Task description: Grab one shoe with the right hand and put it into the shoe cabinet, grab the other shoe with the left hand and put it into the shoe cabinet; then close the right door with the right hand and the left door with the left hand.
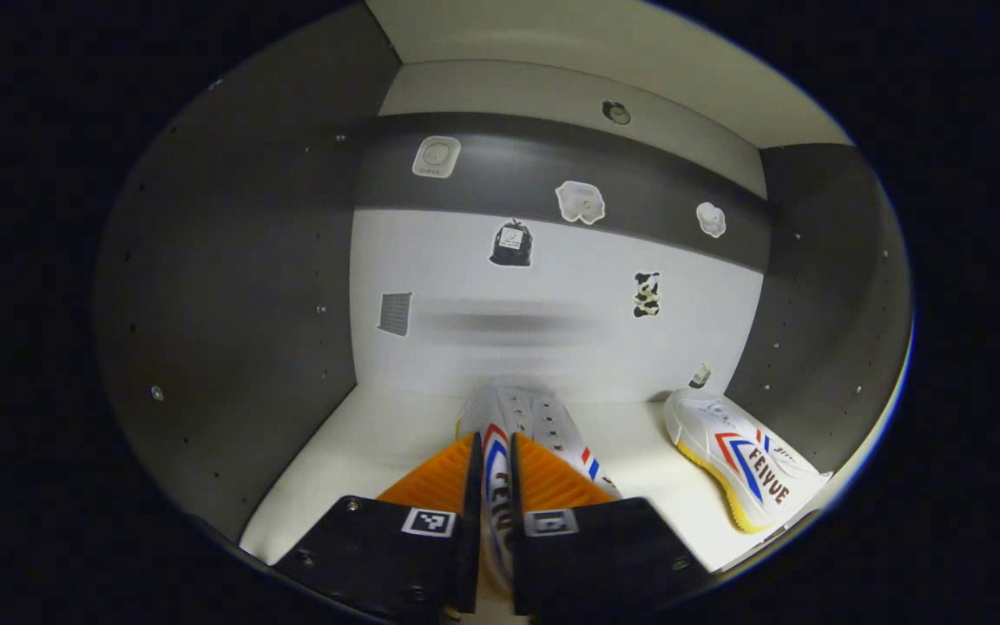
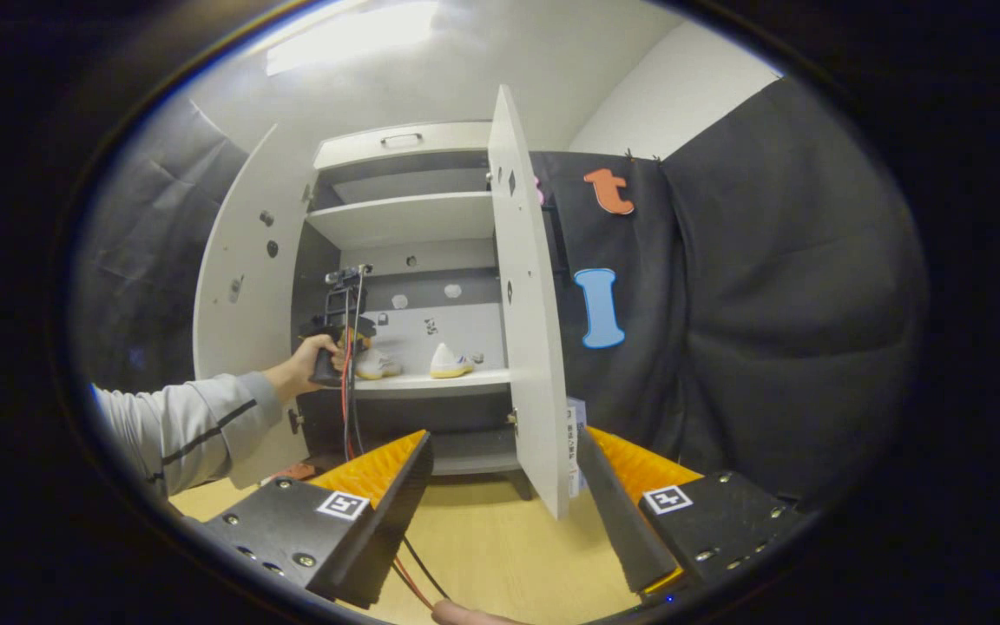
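Observation:
My left gripper (image 1: 491,486) reaches inside the shoe cabinet and is shut on a white shoe (image 1: 528,415) with red and blue stripes, its toe pointing at the back wall. The other matching shoe (image 1: 739,456) lies on the same white shelf (image 1: 352,460) at the right, near the side wall. From outside, both shoes (image 2: 374,365) (image 2: 450,362) show on that shelf (image 2: 430,382), with a hand holding the left gripper (image 2: 352,343) beside the left one. My right gripper (image 2: 504,434) hangs open and holds nothing in front of the cabinet, low by the right door (image 2: 526,304). The left door (image 2: 240,286) also stands open.
Several stickers dot the cabinet's back wall (image 1: 552,347). An upper shelf (image 2: 404,217) sits above the shoes. A grey-sleeved arm (image 2: 187,425) crosses in front of the left door. Cables (image 2: 348,417) hang from the left gripper to the wooden floor (image 2: 500,547). Black cloth (image 2: 769,330) closes the right side.

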Demonstrator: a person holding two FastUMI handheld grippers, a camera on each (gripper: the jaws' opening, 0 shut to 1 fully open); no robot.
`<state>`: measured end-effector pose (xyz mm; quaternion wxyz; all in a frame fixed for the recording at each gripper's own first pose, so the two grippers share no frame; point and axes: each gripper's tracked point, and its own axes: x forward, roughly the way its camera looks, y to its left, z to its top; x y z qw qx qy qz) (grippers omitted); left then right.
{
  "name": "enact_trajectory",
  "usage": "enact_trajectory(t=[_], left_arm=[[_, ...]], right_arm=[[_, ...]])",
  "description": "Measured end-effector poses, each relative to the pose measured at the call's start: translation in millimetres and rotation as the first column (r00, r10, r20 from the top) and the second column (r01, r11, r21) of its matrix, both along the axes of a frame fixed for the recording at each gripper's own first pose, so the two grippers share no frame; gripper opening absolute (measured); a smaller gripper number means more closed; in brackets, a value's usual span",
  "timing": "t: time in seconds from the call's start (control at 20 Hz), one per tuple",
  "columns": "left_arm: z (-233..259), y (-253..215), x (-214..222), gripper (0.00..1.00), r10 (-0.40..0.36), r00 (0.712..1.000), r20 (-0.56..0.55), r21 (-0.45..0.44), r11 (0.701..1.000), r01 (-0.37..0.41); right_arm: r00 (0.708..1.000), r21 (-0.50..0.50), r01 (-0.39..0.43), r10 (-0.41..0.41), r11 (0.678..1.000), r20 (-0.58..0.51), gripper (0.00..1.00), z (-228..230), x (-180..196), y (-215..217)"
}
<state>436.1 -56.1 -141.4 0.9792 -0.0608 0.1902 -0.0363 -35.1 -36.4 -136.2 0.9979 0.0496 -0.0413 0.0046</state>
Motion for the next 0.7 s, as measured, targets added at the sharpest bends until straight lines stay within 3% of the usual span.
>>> enact_trajectory(t=[0.05, 0.2, 0.25, 0.45, 0.55, 0.65, 0.7], left_arm=[[7, -1, -2, 0.24, -0.001, 1.000, 0.019, -0.017, 1.000, 0.001], [38, 1, -18, 0.75, 0.034, 0.996, 0.083, -0.039, 0.999, -0.031], [45, 1, -28, 0.73, 0.037, 0.996, 0.084, -0.027, 0.999, -0.035], [82, 4, -78, 0.99, 0.047, 0.990, 0.129, 0.084, 0.995, -0.058], [101, 8, -113, 0.99, 0.037, 0.986, 0.161, 0.159, 0.985, -0.063], [122, -3, -150, 0.99, -0.017, 0.978, 0.206, 0.155, 0.988, -0.015], [128, -2, -172, 0.95, -0.028, 0.975, 0.221, 0.152, 0.988, -0.006]], right_arm=[[1.000, 0.001, -0.002, 0.002, 1.000, 0.006, 0.99, 3, -2, 0], [1.000, 0.005, -0.003, 0.003, 1.000, 0.013, 0.99, 5, -6, 0], [1.000, 0.002, -0.003, 0.003, 1.000, 0.017, 0.99, 7, -9, 1], [0.999, -0.007, 0.012, -0.012, 1.000, 0.040, 0.99, 16, -16, -4], [0.999, -0.019, 0.022, -0.021, 1.000, 0.043, 0.99, 15, -17, -8], [0.998, -0.039, 0.057, -0.056, 0.998, 0.042, 0.99, 15, -13, -20], [0.996, -0.045, 0.087, -0.085, 0.995, 0.039, 0.94, 13, -12, -28]])
